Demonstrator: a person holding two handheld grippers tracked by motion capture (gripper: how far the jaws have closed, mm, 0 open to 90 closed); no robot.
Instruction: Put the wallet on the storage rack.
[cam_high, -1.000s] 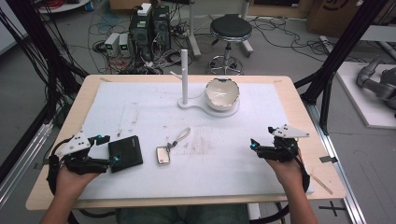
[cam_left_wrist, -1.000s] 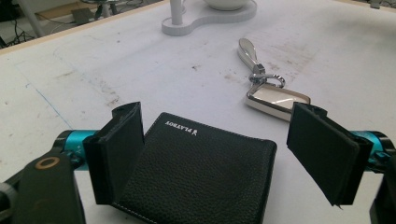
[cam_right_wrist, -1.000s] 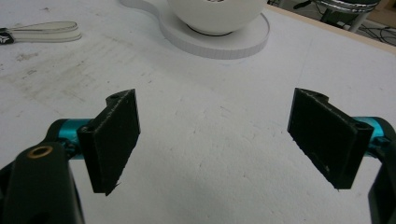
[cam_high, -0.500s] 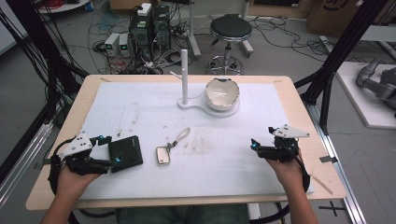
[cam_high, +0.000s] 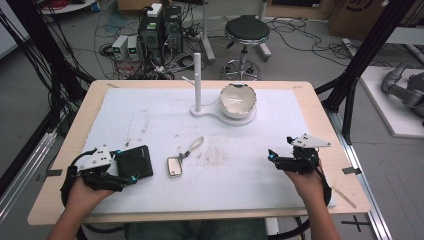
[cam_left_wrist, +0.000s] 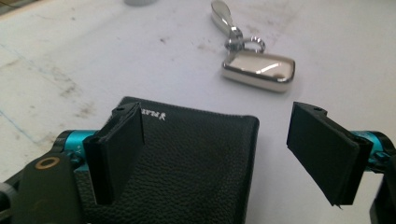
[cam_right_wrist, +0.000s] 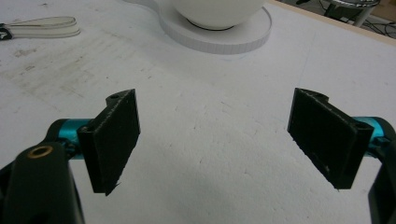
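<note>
Wallet (cam_left_wrist: 187, 163) between wide-spread jaws of left tool (cam_left_wrist: 224, 158), ungripped; right tool (cam_right_wrist: 219, 140) likewise agape, empty.

My bench in a robotics lab

Beyond my table (cam_high: 320, 107), upper frame: computer towers (cam_high: 161, 27) amid tangled floor cables (cam_high: 107, 47), a round stool (cam_high: 246, 30), black rig struts (cam_high: 367, 47), a grey robot arm (cam_high: 404, 87) at right.

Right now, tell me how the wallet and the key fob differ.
The wallet is black grained leather; the key fob is shiny silver metal. The wallet is clearly larger than the key fob. The wallet lies between the open jaws of the left gripper, while the key fob lies beyond it, untouched, with a strap attached. Both lie flat on the white mat.
</note>
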